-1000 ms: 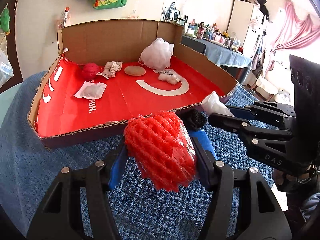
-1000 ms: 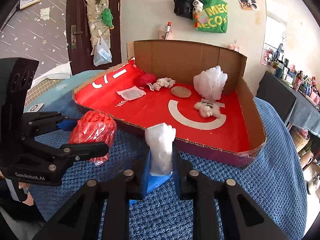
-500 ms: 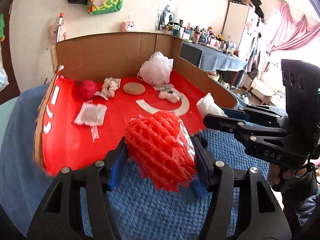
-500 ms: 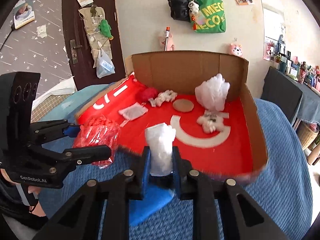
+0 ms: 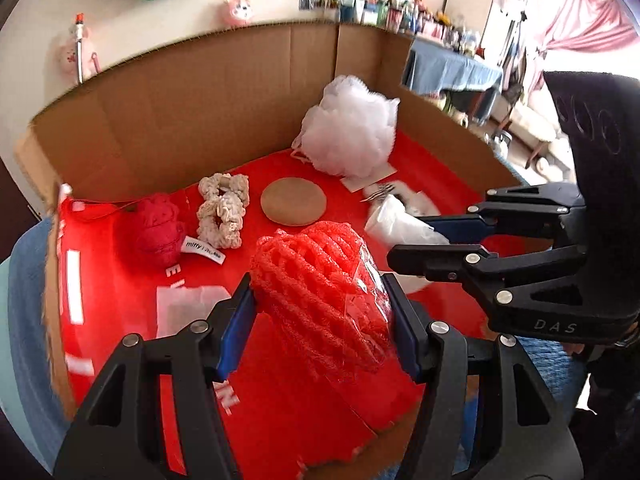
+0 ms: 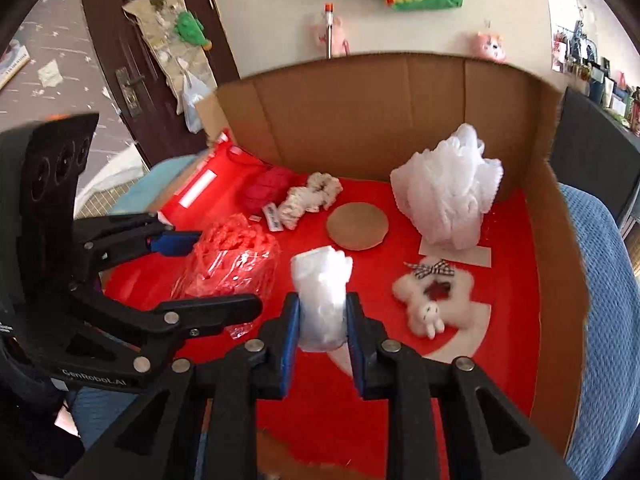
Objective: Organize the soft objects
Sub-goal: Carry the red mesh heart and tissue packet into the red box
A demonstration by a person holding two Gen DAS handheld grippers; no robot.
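Note:
My left gripper (image 5: 320,316) is shut on a red foam net bundle (image 5: 320,296) wrapped in clear film, held above the red floor of the cardboard box (image 5: 160,128). To its right, my right gripper (image 6: 322,316) is shut on a white crumpled plastic wad (image 6: 322,300), also over the box floor. In the right wrist view the left gripper (image 6: 224,272) and the red foam net bundle (image 6: 228,264) show at left. In the left wrist view the right gripper (image 5: 412,236) with the white wad (image 5: 400,224) shows at right.
On the box floor lie a white mesh puff (image 5: 348,136), a tan round pad (image 5: 294,200), a cream scrunchie (image 5: 224,208), a red knitted toy (image 5: 158,228), a flat white packet (image 5: 188,308) and a white plush ring (image 6: 432,300). A blue towel (image 6: 600,320) covers the table.
Both grippers moved forward from above the blue towel, past the box's front wall, and now hang over the red box floor with their loads still held.

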